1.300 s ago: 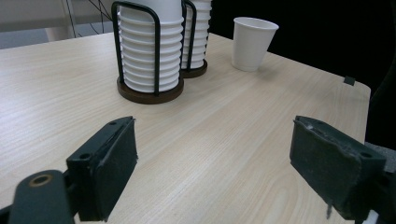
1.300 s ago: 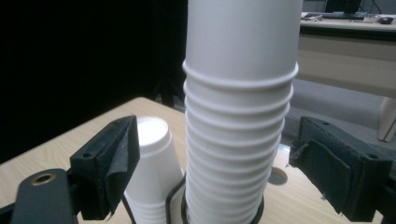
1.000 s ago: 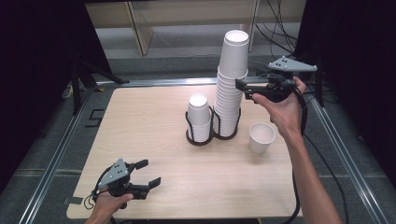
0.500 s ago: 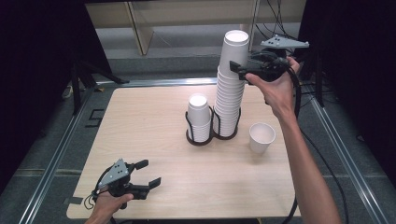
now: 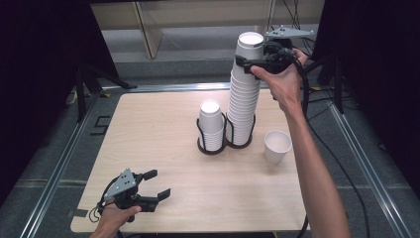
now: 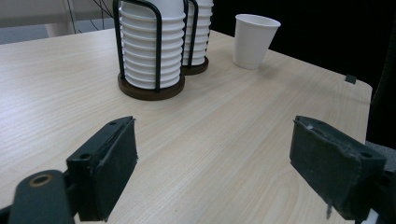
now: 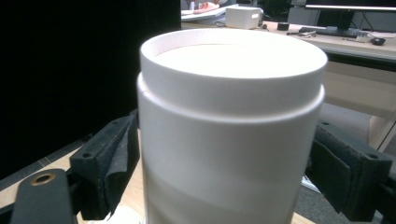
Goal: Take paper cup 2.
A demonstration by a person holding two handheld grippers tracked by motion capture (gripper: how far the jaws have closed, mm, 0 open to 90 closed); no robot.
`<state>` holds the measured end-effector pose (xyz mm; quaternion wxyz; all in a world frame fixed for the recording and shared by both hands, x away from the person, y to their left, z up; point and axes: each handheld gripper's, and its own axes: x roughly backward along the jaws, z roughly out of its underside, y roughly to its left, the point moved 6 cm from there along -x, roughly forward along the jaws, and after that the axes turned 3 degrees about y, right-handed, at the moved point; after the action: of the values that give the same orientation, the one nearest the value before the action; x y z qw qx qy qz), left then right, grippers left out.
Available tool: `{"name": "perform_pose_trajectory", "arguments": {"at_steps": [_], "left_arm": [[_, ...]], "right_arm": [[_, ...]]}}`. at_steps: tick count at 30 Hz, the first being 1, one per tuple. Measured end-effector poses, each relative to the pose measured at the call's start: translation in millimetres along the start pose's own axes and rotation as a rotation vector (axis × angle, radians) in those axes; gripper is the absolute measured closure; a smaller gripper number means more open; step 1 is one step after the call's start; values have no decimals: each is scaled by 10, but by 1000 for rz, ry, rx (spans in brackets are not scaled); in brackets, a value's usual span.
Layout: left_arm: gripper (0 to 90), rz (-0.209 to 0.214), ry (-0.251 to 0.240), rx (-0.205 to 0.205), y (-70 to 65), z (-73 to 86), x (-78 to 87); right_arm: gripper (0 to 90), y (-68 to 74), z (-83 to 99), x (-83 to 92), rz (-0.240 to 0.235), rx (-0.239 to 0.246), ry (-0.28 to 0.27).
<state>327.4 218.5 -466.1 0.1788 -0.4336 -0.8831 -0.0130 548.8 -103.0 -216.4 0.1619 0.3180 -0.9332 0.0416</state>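
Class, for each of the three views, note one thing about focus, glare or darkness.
High view: the tall cup stack looks soft, and the surroundings are dark. Left gripper view: the loose cup is sharp and evenly lit. Right gripper view: the top cup is close, bright and slightly blurred.

The right arm reaches far forward and up, with the wrist raised. The right gripper is level and its jaws stand on both sides of something. The left gripper rests low near the person, jaws apart and holding nothing.
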Motion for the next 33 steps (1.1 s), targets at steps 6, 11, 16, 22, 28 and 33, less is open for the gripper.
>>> {"name": "perform_pose_trajectory", "arguments": {"at_steps": [6, 11, 16, 22, 28, 33], "left_arm": [[147, 0, -4, 2, 0, -4, 6], [147, -3, -1, 4, 1, -3, 8], [147, 0, -1, 2, -2, -3, 6], [147, 2, -3, 2, -3, -4, 5], [147, -8, 12, 0, 1, -1, 20], [147, -6, 13, -3, -2, -1, 21]], "right_arm": [[174, -11, -16, -67, -5, -4, 0], [206, -17, -65, -53, -1, 18, -23], [209, 1, -167, 4, 7, 7, -41], [210, 12, -316, 90, 10, 9, -74], [210, 26, -473, 185, 23, 17, -102], [210, 43, -607, 285, 32, 29, -142]]}}
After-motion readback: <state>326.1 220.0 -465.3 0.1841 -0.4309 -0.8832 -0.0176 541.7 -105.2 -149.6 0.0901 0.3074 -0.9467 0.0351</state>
